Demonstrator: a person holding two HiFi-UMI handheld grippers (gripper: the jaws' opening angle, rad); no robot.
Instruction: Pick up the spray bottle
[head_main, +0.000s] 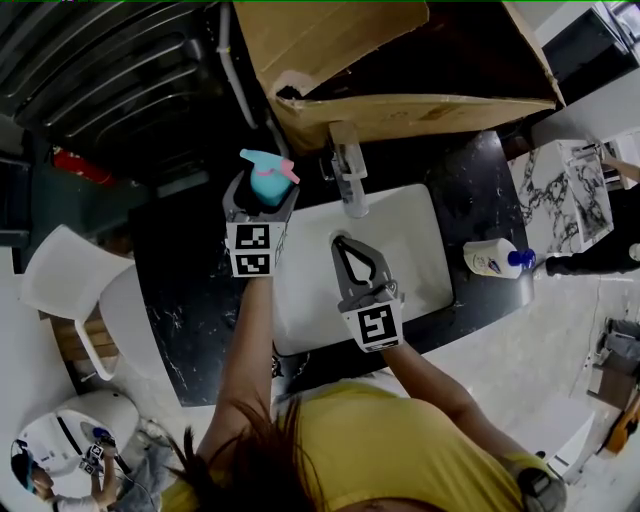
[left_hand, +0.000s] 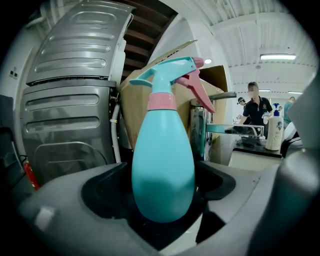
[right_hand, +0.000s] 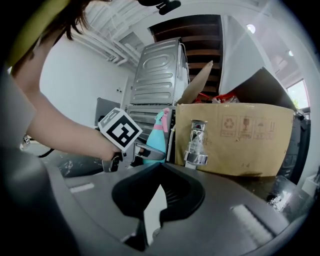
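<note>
my left gripper (head_main: 262, 198) has its fingers spread wide around the spray bottle (head_main: 268, 180). a dark gap shows on each side of the teal body, so they are not pressing on it. the bottle stands upright on the black table (head_main: 190, 280), just left of the white sink (head_main: 420, 250), with its pink trigger toward the faucet (head_main: 350, 175). my right gripper (head_main: 342, 243) hovers over the sink, fingers closed together with nothing between them. a cardboard box (head_main: 400, 90) sits behind the faucet.

Yellow shirt (head_main: 400, 440); grey left tool (head_main: 264, 192) and right tool (head_main: 341, 242), black-and-white marker cubes (head_main: 250, 249)
</note>
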